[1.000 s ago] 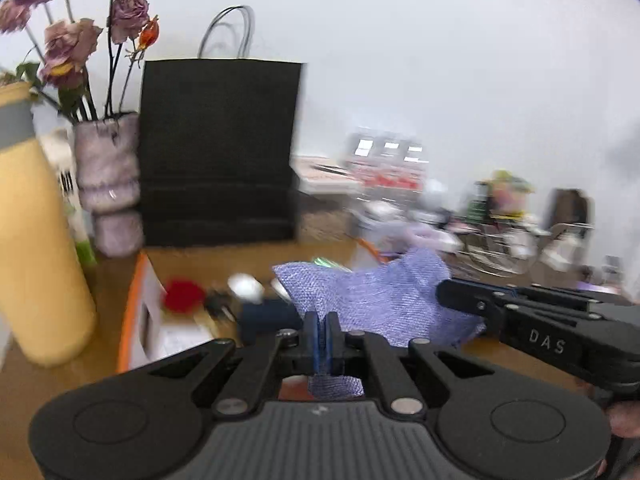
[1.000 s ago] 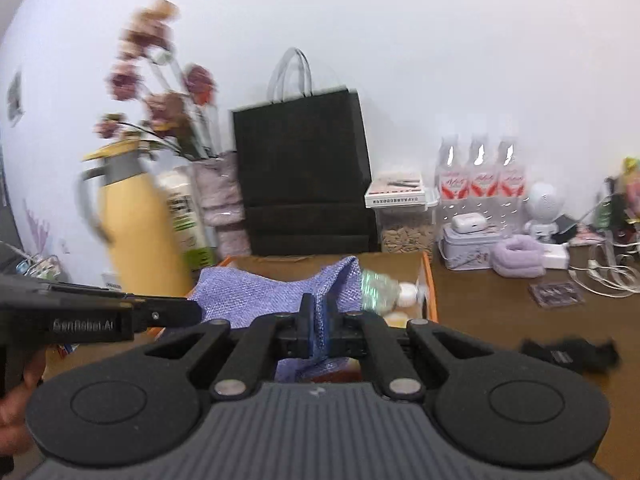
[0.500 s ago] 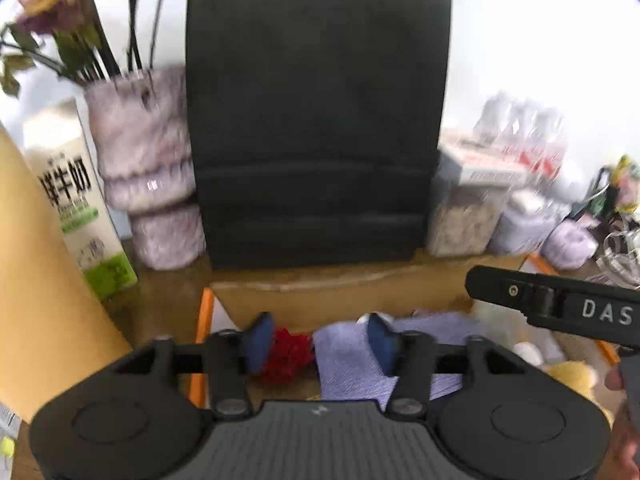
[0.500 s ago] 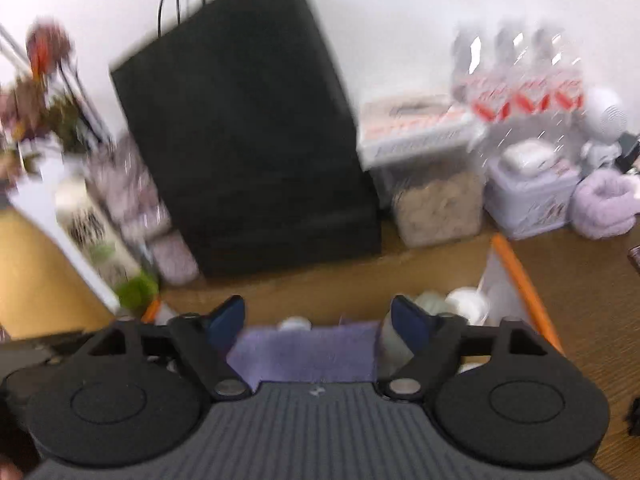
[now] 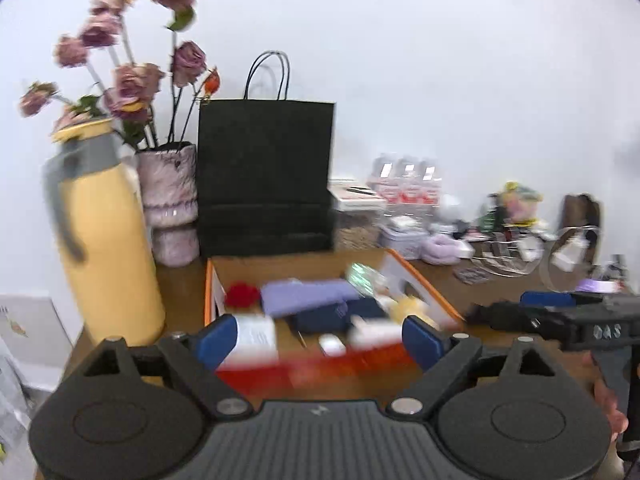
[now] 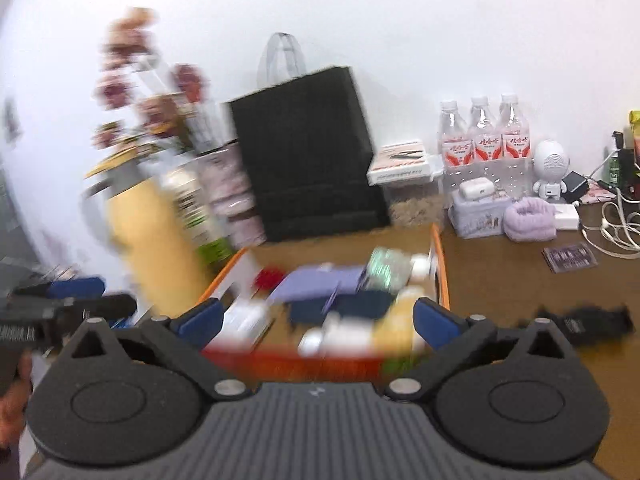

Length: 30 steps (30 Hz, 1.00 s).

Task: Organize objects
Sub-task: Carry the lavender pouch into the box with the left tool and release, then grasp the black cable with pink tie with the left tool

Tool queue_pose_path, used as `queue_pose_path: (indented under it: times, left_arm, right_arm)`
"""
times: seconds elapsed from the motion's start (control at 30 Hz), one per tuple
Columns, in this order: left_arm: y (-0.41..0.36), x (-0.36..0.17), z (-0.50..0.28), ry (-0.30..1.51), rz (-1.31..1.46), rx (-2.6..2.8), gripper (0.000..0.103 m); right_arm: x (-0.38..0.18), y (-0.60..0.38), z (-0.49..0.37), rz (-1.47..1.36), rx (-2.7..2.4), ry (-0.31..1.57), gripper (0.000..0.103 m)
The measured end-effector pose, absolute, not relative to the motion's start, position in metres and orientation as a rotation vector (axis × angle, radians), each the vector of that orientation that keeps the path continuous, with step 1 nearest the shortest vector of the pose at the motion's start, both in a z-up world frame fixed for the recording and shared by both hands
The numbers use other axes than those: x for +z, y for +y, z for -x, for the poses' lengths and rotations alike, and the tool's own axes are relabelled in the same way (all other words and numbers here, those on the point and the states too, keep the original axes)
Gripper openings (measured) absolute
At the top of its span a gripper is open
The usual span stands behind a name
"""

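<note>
An orange-rimmed box [image 5: 424, 280] on the wooden table holds a folded purple cloth [image 5: 304, 296], a red item [image 5: 242, 294], a dark blue pouch [image 5: 332, 316] and small white things. The box also shows in the right wrist view [image 6: 438, 256], with the cloth [image 6: 320, 282] inside it. My left gripper [image 5: 320, 340] is open and empty, in front of the box. My right gripper [image 6: 316, 320] is open and empty, also in front of the box. Both views are blurred.
Behind the box stand a black paper bag [image 5: 266, 176], a vase of dried roses [image 5: 170, 200] and a yellow flask [image 5: 104, 236]. Water bottles [image 6: 484, 136], a tin [image 6: 476, 216], a purple roll [image 6: 530, 218] and cables [image 6: 616, 228] lie to the right.
A second ago both grippers were shut on the purple cloth, held above the box. They opened and let it go into the box, then pulled back and up.
</note>
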<state>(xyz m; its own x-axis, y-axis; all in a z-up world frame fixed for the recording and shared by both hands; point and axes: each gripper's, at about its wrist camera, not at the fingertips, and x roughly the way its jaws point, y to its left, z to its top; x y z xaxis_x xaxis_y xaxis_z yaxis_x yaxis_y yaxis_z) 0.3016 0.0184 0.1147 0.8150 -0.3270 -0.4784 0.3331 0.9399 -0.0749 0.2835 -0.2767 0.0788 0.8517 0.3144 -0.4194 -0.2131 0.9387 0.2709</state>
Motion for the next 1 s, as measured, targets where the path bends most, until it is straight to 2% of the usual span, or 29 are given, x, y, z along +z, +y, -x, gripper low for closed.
queue_pose_path:
  times: [0.17,0.3,0.47,0.73,0.83,0.87,0.93,0.97,1.0]
  left_arm:
    - [0.038,0.091,-0.183,0.494,0.000,-0.358,0.094]
    - [0.048,0.066,-0.120,0.529,0.045,-0.319,0.096]
    - [0.040,0.049,-0.104,0.572,0.009,-0.296,0.096]
    - [0.046,0.035,-0.118,0.581,-0.001,-0.254,0.096]
    - [0.051,0.022,-0.137,0.643,0.044,-0.265,0.093]
    - [0.052,0.018,-0.145,0.661,0.069,-0.271,0.092]
    - [0.054,0.005,-0.160,0.691,0.134,-0.281,0.083]
    - [0.053,-0.003,-0.169,0.718,0.158,-0.269,0.079]
    - [0.052,-0.010,-0.178,0.738,0.170,-0.255,0.071]
  right_arm:
    - [0.064,-0.265,-0.156,-0.078,0.243,0.417,0.103]
    - [0.043,-0.254,-0.090,-0.013,0.206,0.427,0.103]
    - [0.027,-0.248,-0.084,-0.048,0.169,0.525,0.103]
    - [0.026,-0.231,-0.088,0.026,0.167,0.487,0.103]
    - [0.017,-0.227,-0.106,0.023,0.168,0.516,0.097]
    - [0.014,-0.225,-0.113,0.016,0.174,0.521,0.092]
    - [0.007,-0.220,-0.131,0.004,0.201,0.532,0.085]
    - [0.003,-0.217,-0.142,-0.004,0.215,0.542,0.080]
    - [-0.002,-0.214,-0.153,-0.010,0.226,0.553,0.072]
